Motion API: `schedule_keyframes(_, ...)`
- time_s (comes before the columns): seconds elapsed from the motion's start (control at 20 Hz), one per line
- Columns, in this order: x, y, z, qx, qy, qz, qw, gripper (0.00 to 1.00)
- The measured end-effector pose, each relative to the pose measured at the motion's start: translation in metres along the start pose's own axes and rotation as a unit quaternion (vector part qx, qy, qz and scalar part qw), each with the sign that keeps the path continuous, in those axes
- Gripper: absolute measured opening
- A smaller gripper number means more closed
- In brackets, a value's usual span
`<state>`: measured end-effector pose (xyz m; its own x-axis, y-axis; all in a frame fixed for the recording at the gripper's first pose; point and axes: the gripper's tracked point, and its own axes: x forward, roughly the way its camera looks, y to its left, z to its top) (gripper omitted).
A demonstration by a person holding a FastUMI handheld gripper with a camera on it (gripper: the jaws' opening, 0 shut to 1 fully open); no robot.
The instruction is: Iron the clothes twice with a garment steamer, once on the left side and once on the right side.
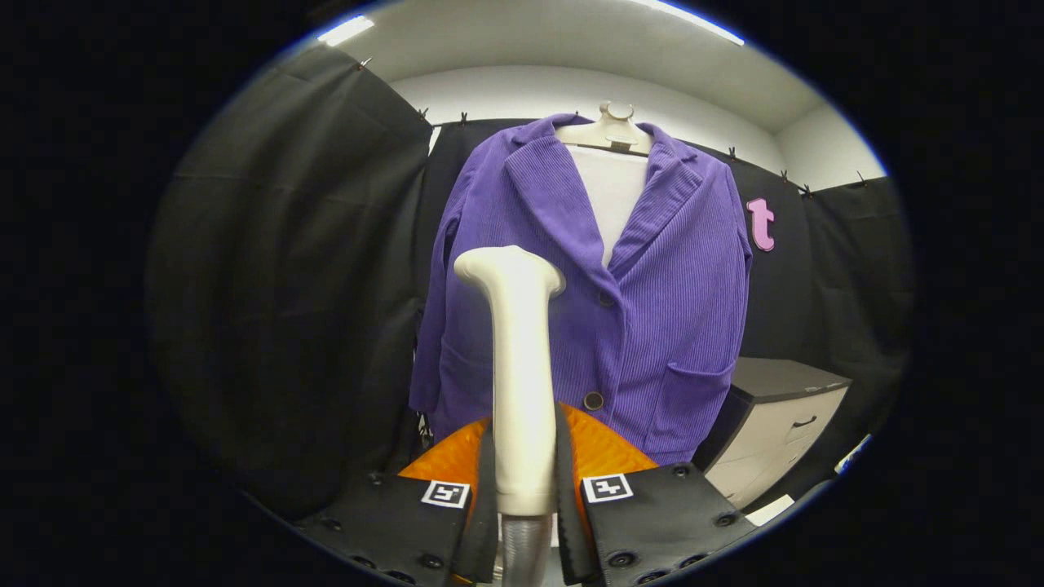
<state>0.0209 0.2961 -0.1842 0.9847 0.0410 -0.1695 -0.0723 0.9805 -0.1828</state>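
Closest in, gripper clamped on the garment steamer, one finger pressing each side of its pale handle. Standing straight up between the fingers, with the handle's lower end and a ribbed hose dropping down past them. Up top, bent head of the steamer pointing toward the clothes, over the jacket's left front, near the middle buttons. Cannot tell if touching the cloth or just short of it.

Just beyond the fingers, purple jacket with fine ribs, hanging on a pale hanger. Buttoned shut, two dark buttons showing. White form showing in the open neck. Patch pocket low on the right front, near the bottom hem. Right front, collar and both sleeves not covered by the steamer. Sleeves hanging straight down at both side edges.

Farther back, black cloth wall close behind the jacket's left edge, little room there. More room past the right edge, where a low cabinet with drawers stands, its top edge level with the pocket. White wall and ceiling lights above.
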Motion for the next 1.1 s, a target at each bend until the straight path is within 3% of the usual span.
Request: schedule_keyframes(1.1,-0.037,0.022,-0.141,0.007,0.136,0.014,0.991,0.38)
